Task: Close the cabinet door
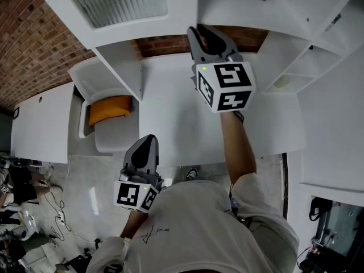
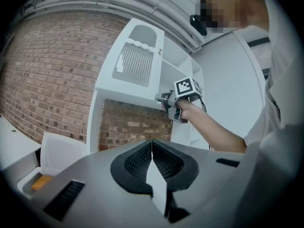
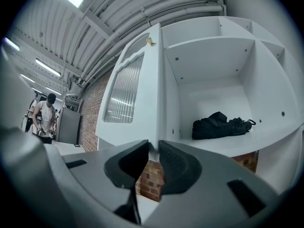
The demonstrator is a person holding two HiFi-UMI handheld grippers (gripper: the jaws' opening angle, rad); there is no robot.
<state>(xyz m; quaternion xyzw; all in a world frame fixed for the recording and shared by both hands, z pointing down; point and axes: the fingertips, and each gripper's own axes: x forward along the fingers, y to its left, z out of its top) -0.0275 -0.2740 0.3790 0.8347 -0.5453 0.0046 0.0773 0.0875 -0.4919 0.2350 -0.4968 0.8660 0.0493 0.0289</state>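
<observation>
The white cabinet door (image 3: 128, 94) with a ribbed glass pane stands swung open from the upper cabinet; it also shows in the head view as the cabinet door (image 1: 114, 4) and in the left gripper view as the cabinet door (image 2: 133, 65). My right gripper (image 3: 153, 151) is raised and shut on the door's lower free corner, its jaws one on each face. The right gripper (image 1: 200, 34) is seen reaching up from the head view. My left gripper (image 2: 152, 146) hangs low in front of the body, shut and empty; in the head view the left gripper (image 1: 149, 142) is far below the door.
A black bag (image 3: 221, 124) lies on the open shelf behind the door. Side shelves (image 1: 318, 44) stand to the right. Below left, a white bin holds an orange item (image 1: 109, 108). A brick wall (image 1: 28, 44) backs the unit. A person (image 3: 45, 118) stands far off.
</observation>
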